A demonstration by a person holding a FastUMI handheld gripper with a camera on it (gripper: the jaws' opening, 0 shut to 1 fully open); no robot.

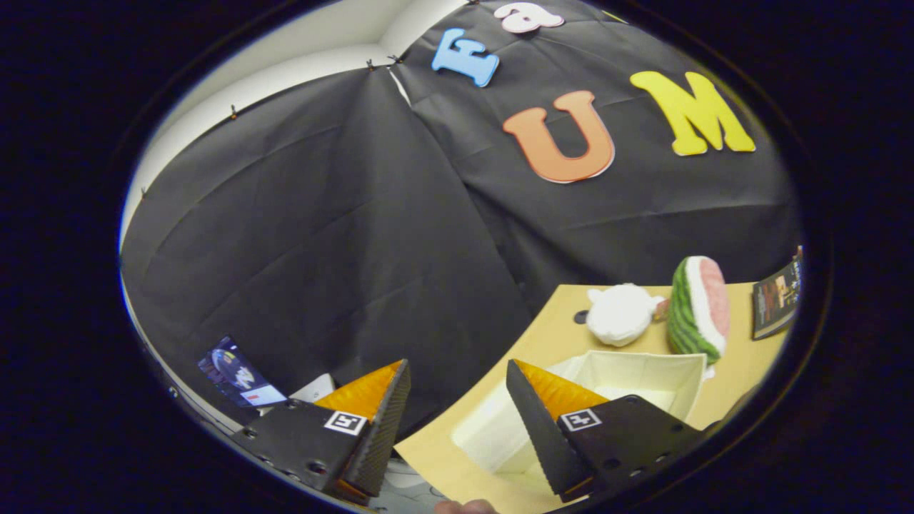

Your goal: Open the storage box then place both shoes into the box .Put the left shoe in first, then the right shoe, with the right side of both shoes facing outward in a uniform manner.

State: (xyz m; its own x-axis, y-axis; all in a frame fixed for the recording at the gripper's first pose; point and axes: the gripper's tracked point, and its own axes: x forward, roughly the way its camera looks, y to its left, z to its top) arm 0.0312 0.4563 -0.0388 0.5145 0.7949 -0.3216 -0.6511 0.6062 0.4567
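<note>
Your gripper (457, 421) has its fingers wide apart and holds nothing. The white storage box (628, 378) stands open on the counter (550, 335), just ahead of the right finger and partly behind it. Beyond the box lie a white plush toy (620, 314), a watermelon-slice toy (700, 307) and a booklet (777, 298).
</note>
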